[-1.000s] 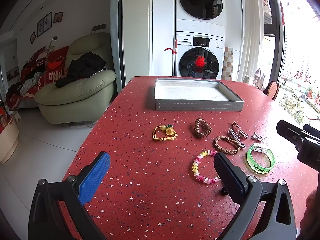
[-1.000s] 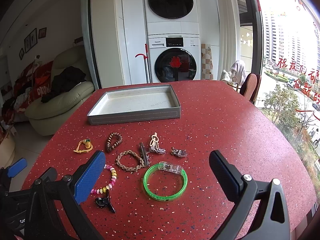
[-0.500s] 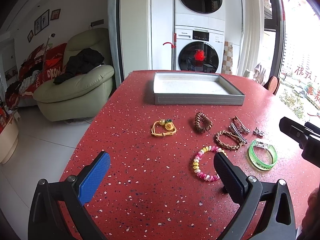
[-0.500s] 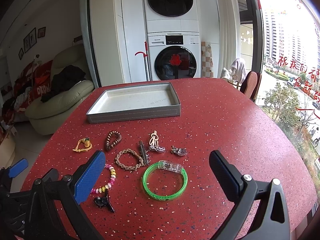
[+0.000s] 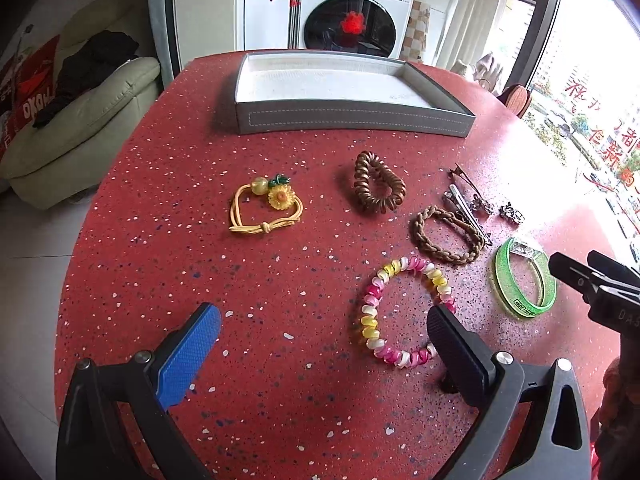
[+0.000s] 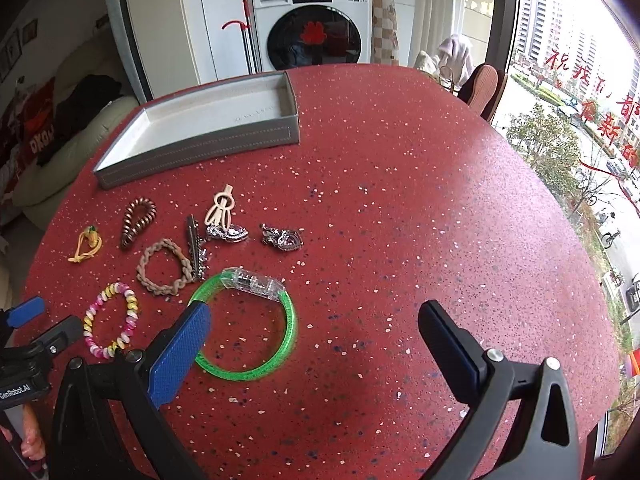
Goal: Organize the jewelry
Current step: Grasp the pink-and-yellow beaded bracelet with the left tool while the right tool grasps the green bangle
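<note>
The left gripper (image 5: 322, 330) has its jaws spread wide and holds nothing; the pink-and-yellow bead bracelet (image 5: 404, 312) lies on the red speckled desk (image 5: 280, 272) just at the inner side of its black finger, its near edge partly hidden behind it. The right gripper (image 6: 314, 330) is likewise wide open and empty, with the green bangle (image 6: 256, 326) on the desk between the fingers, toward the blue one, which overlaps the bangle's left rim; whether it touches the bangle I cannot tell.

Beyond the bangle lie the braided tan bracelet (image 6: 164, 268), a metal hair clip (image 6: 194, 242) along its right side, a cream clip (image 6: 220, 208), and two silver ornaments (image 6: 280, 236). Further left sit the brown coil tie (image 5: 378, 188) and the yellow cord bracelet with a sunflower (image 5: 266, 210). The grey tray (image 5: 352, 120) stands empty at the far side of the desk, well apart from both grippers.
</note>
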The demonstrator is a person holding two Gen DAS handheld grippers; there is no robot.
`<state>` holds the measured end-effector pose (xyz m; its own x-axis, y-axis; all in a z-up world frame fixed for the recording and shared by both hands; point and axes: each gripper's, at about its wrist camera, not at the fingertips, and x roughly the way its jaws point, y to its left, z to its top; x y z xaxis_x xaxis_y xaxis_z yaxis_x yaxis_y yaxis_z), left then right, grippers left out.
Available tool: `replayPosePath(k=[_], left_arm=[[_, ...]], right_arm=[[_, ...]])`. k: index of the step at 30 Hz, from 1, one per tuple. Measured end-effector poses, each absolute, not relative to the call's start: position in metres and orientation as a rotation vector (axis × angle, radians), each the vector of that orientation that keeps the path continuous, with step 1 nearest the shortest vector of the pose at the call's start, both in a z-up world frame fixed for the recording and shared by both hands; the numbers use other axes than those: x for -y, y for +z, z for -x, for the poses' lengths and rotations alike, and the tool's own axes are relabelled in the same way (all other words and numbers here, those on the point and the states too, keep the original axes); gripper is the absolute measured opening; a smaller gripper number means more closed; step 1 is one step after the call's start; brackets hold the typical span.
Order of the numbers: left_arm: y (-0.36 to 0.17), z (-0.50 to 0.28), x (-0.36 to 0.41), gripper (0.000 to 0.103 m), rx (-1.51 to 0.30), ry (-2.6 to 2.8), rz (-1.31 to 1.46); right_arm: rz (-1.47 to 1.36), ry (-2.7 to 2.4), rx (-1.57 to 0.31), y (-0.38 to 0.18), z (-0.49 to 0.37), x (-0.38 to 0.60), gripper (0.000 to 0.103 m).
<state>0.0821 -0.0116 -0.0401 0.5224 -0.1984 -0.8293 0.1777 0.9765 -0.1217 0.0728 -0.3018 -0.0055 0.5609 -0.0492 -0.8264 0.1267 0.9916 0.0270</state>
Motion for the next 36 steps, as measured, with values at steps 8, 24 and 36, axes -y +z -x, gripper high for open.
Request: replayPosePath(k=[8, 24, 36], left_arm=[[-0.048, -0.091, 0.029, 0.091, -1.042, -0.249, -0.062], [-0.036, -0.088, 0.033, 0.026, -1.026, -0.369, -0.088], [0.010, -0.120, 0.015, 0.026, -0.983, -0.428, 0.037]], right_arm=[[-0.059, -0.080, -1.089, -0.034, -0.086, 0.301, 0.091], [-0.038, -0.035, -1.088, -0.026, -0.079, 0.282, 0.008], [-0.135, 0.027, -0.993, 0.019, -0.103, 0.295, 0.008]])
